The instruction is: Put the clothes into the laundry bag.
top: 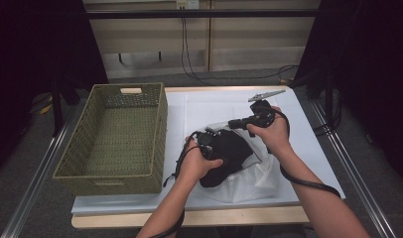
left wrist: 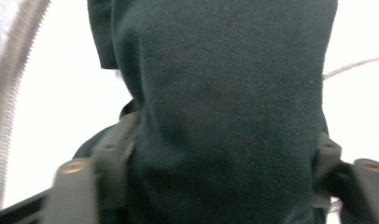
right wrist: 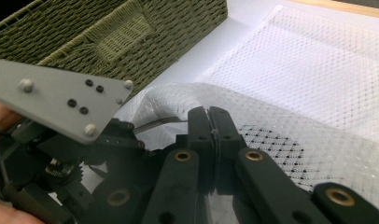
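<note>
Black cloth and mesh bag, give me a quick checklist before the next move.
1. Left gripper holds the black cloth between its jaws: ok.
2. Right gripper pinches the mesh bag edge, jaws closed: ok.
3. Bag mouth open wide enough for the cloth: cannot tell.
4. Cloth fully inside the bag: cannot tell.
5. Basket stands apart from both hands: ok.
</note>
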Demonstrator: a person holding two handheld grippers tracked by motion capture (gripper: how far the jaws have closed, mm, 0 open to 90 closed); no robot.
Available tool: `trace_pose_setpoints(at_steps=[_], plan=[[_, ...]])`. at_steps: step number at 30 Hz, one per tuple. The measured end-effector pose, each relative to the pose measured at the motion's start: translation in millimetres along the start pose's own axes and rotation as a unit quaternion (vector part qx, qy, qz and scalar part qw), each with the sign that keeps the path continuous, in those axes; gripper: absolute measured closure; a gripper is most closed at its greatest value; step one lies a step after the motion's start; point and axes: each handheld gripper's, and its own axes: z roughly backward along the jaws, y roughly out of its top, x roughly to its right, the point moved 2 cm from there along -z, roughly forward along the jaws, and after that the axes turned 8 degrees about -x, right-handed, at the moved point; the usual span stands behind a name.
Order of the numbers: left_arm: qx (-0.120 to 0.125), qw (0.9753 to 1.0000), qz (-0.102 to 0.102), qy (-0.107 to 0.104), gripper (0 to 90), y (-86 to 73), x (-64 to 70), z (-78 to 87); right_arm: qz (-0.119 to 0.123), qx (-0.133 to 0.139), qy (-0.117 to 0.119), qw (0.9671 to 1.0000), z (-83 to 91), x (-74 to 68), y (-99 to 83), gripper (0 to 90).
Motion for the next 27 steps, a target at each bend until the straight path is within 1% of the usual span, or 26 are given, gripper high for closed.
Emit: trace_pose_setpoints(at_steps=[3,4,5,8,10,11,13,15,16,17,18,19,20,21,22,23,24,25,27], plan=[[-0.008,1.0000,0.004,-0.003,50.1,0.3,1.8,3.0,-0.001,-0.001,-0.001,1.0000,-0.2,-0.2,0.5,89.4],[-0.007,0.9999,0.006,-0.004,53.3,0.6,2.2,3.3,-0.001,0.000,-0.001,1.0000,-0.1,-0.5,0.7,89.3],[-0.009,0.9999,0.003,-0.005,55.4,0.9,1.6,4.4,-0.001,0.000,-0.002,1.0000,-0.1,-0.6,0.9,89.3],[-0.003,0.9998,0.011,-0.014,60.2,1.1,1.4,7.3,-0.003,-0.001,-0.003,1.0000,-0.6,-0.4,0.9,89.4],[0.003,0.9993,0.022,-0.029,62.2,0.7,1.9,10.8,-0.005,-0.001,-0.004,1.0000,-1.5,-0.9,0.8,89.4],[0.005,0.9993,0.018,-0.034,63.0,1.1,2.2,13.1,-0.003,-0.002,-0.004,1.0000,-1.8,-0.7,0.7,89.4],[0.016,0.9990,0.022,-0.036,63.8,3.4,3.2,17.8,-0.004,-0.003,-0.003,1.0000,-2.6,-1.3,0.5,89.4],[0.029,0.9985,0.021,-0.042,64.6,6.8,4.1,22.9,-0.004,-0.003,-0.002,1.0000,-2.7,-2.2,0.6,89.4],[0.034,0.9982,0.026,-0.043,64.7,8.3,5.2,24.1,-0.005,-0.002,-0.004,1.0000,-2.6,-2.7,0.8,89.4],[0.034,0.9981,0.020,-0.046,64.8,9.4,4.8,25.6,-0.006,-0.001,-0.005,1.0000,-2.3,-3.2,1.1,89.4],[0.045,0.9975,0.022,-0.050,65.1,10.7,5.8,26.0,-0.006,0.000,-0.003,1.0000,-1.9,-3.8,1.4,89.4],[0.048,0.9973,0.024,-0.050,65.3,12.0,6.6,26.0,-0.005,-0.001,-0.005,1.0000,-1.2,-4.3,1.6,89.4],[0.050,0.9973,0.021,-0.050,65.5,13.1,6.9,26.4,-0.005,-0.001,-0.005,1.0000,-0.9,-4.9,1.9,89.3],[0.058,0.9966,0.026,-0.052,65.6,14.4,8.2,25.9,-0.005,0.000,-0.005,1.0000,-0.7,-5.6,2.2,89.4],[0.053,0.9973,0.017,-0.047,65.6,15.0,7.4,26.3,-0.004,-0.001,-0.007,1.0000,-0.2,-5.8,2.2,89.3],[0.054,0.9972,0.017,-0.049,65.7,15.9,7.6,26.6,-0.004,0.000,-0.007,1.0000,0.1,-6.2,2.3,89.4],[0.062,0.9966,0.022,-0.050,65.8,16.8,8.3,26.2,-0.004,0.000,-0.008,1.0000,0.5,-6.4,2.2,89.3],[0.063,0.9964,0.025,-0.050,65.8,17.6,8.3,26.1,-0.006,0.001,-0.008,0.9999,0.7,-6.6,2.0,89.3],[0.061,0.9969,0.019,-0.047,65.9,18.7,6.7,26.7,-0.005,0.001,-0.009,0.9999,1.3,-6.5,1.3,89.4]])
